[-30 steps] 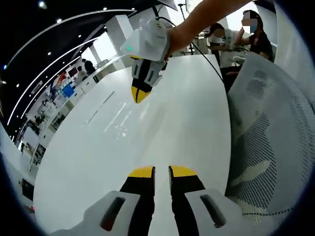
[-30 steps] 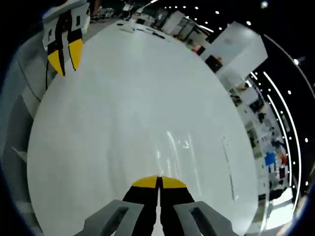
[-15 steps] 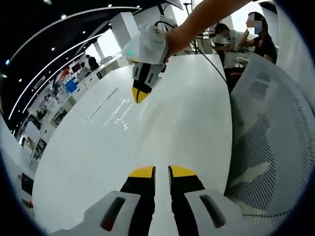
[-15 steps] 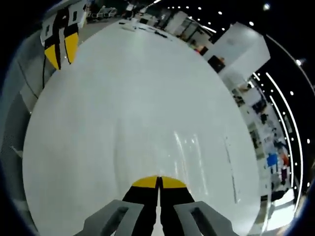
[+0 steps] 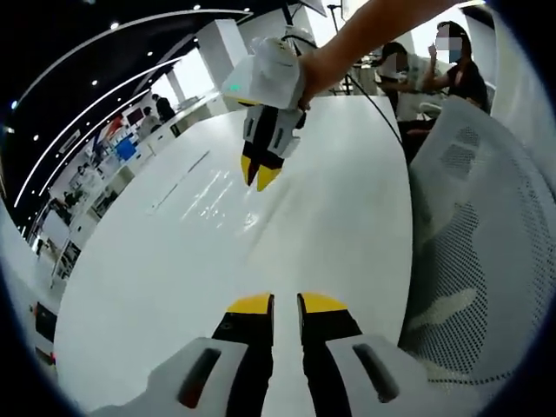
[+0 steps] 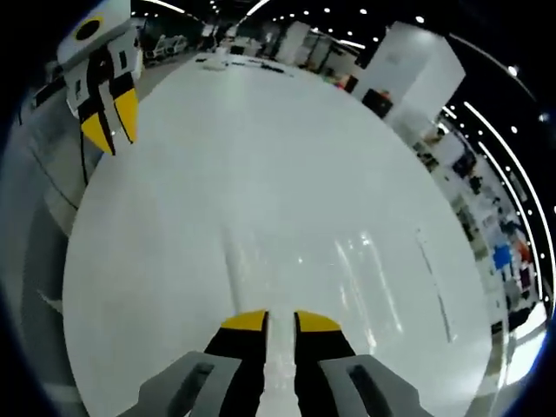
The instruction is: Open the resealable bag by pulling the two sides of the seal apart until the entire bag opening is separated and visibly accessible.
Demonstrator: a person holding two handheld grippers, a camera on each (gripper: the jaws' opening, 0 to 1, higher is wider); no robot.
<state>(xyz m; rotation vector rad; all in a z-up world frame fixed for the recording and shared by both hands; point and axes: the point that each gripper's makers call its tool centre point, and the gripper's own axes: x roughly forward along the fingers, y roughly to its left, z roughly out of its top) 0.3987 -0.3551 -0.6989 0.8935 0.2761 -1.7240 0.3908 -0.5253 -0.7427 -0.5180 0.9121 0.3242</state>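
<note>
I am holding my left gripper and right gripper slightly open over the white desk, gripping nothing, and cannot make out the bag.

Both views are bright and mostly sharp. Rows of ceiling lamps curve into arcs by fisheye bending, strongest at the edges. Their light throws streaky glare on the glossy white table, well ahead of the left gripper's fingers; in the right gripper view similar streaks lie just beyond the fingers. Windows behind the people are blown out. Shadows are faint and soft.
</note>
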